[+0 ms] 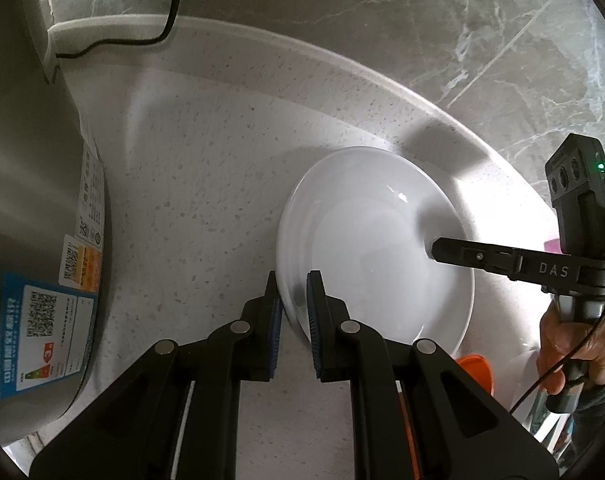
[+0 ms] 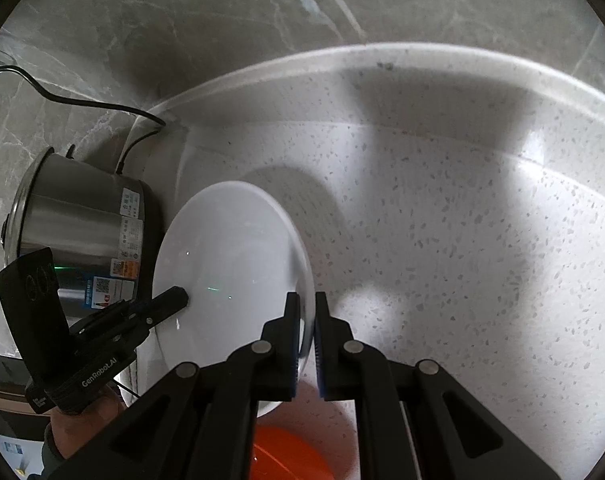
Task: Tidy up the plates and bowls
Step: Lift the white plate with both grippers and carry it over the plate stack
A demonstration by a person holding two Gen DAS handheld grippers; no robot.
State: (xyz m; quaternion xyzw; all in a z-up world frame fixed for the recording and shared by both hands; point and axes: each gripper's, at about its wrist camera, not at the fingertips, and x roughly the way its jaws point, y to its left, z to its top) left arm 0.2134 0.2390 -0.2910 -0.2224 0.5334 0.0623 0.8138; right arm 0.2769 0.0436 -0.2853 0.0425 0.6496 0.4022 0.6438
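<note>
Both tools pinching white plate [image 1: 376,248] rims: left tool [image 1: 294,280], right tool [image 2: 307,300]. Uneven pull risking slip onto bench [image 1: 206,184].

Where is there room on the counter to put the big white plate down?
Bare speckled counter lies right of the white plate, out to the marble wall. More lies between plate and steel cooker in the left view. It is crowded near the orange bowl, and both grippers, left and right, straddle the rim.

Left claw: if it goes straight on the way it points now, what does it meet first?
The plate: its rim already sits between the left claw fingers. Beyond it, probably the right claw.
</note>
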